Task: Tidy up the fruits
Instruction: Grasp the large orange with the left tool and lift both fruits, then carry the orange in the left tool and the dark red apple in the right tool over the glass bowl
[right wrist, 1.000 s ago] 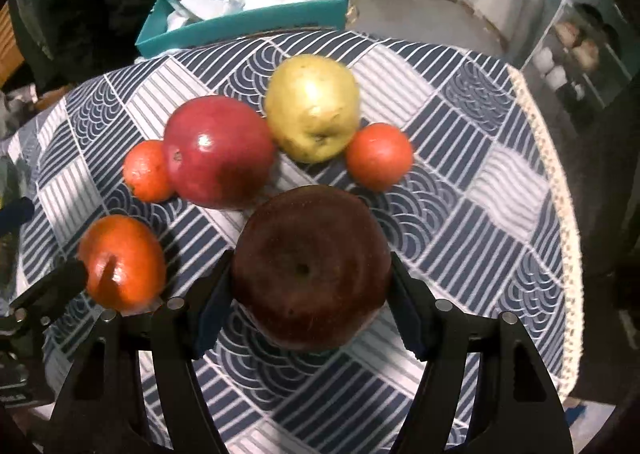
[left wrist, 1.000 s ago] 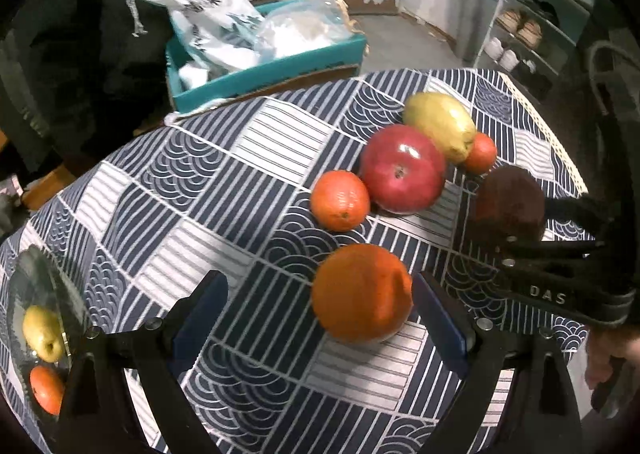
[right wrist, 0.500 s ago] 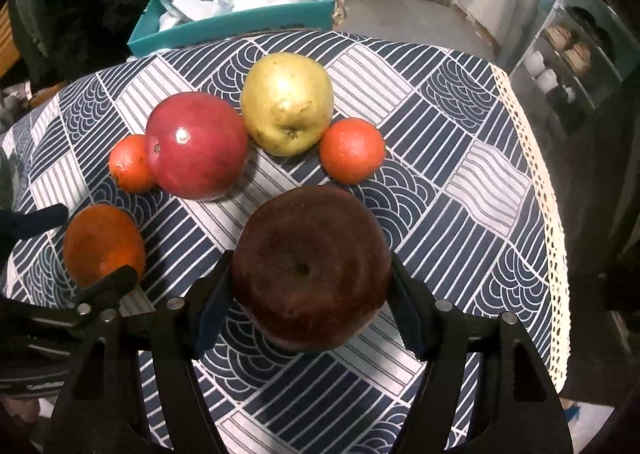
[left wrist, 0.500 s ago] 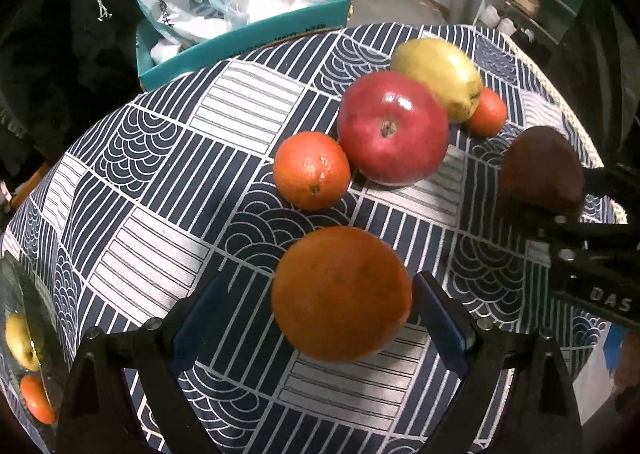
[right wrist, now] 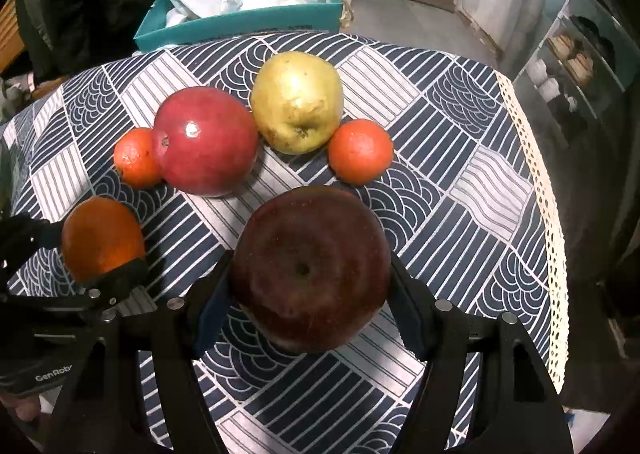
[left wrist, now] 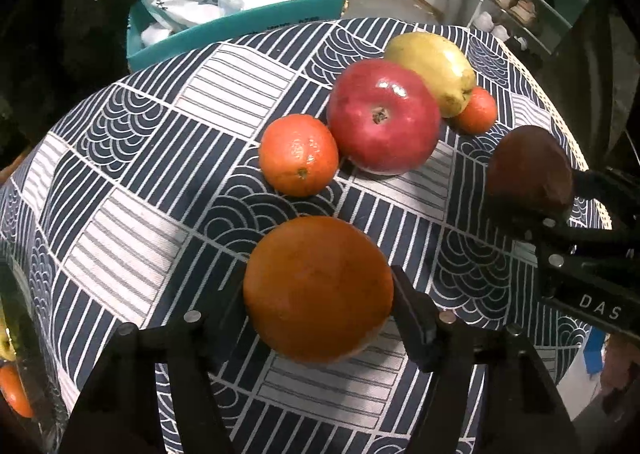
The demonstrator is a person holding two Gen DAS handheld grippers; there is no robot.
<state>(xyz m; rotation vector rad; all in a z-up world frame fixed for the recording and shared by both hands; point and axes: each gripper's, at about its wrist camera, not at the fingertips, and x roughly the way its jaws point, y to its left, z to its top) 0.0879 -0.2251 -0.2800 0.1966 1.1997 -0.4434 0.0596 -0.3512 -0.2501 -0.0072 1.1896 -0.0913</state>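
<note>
Both hands are busy here: the left gripper (left wrist: 318, 290) is squeezing the big orange (left wrist: 318, 288) between its pads, and the right gripper (right wrist: 310, 280) is clamping the dark red apple (right wrist: 311, 268) across its widest part, probably so the round skins aren't slipping out. The rest is sitting in a loose cluster on the patterned tablecloth (right wrist: 472, 182), with the red apple (right wrist: 206, 140) touching a small tangerine (right wrist: 136, 164) and the yellow pear (right wrist: 298, 102) just beside another tangerine (right wrist: 360, 152). I'm guessing both held fruits are heading somewhere off-table.
</note>
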